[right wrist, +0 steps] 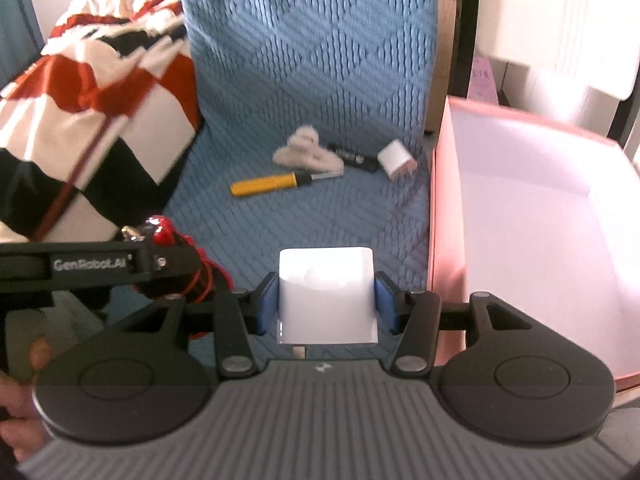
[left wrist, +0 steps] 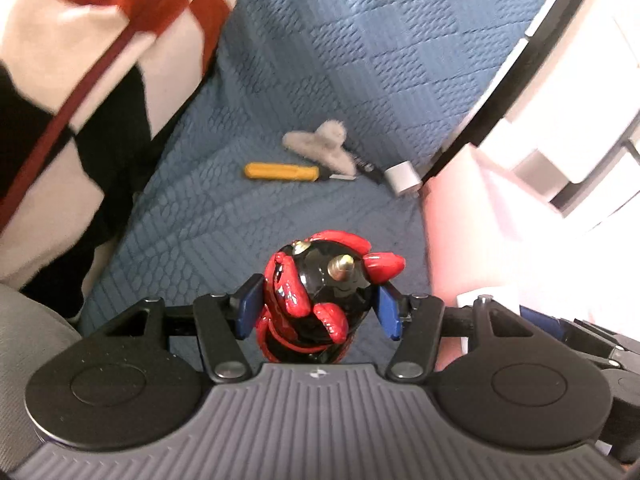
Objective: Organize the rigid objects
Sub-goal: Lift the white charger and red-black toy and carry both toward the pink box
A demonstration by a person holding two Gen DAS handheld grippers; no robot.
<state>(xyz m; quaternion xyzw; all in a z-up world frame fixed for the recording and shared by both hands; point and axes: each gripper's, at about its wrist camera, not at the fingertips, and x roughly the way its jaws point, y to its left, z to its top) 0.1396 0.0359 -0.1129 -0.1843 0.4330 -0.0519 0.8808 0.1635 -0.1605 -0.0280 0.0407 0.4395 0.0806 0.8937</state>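
My left gripper (left wrist: 318, 304) is shut on a glossy red and black figurine (left wrist: 320, 292) with gold studs, held above the blue quilted bedspread (left wrist: 320, 60). My right gripper (right wrist: 326, 304) is shut on a white box-shaped charger (right wrist: 326, 300), its blue pads (right wrist: 269, 304) pressing both sides. In the right wrist view the left gripper's body (right wrist: 100, 266) shows at the left with the figurine (right wrist: 164, 236) peeking past it. Further off on the bedspread (right wrist: 312, 40) lie a yellow-handled knife (right wrist: 266, 185), a fluffy white hair clip (right wrist: 306, 152), a black marker (right wrist: 354, 158) and a small white plug (right wrist: 396, 160).
A pink box with a white inside (right wrist: 540, 240) stands open at the right, its wall (left wrist: 452, 240) near the left gripper. A red, white and black checked blanket (right wrist: 88, 120) covers the left side. White furniture with a black edge (left wrist: 560, 80) lies at the far right. A hand (right wrist: 16, 400) shows bottom left.
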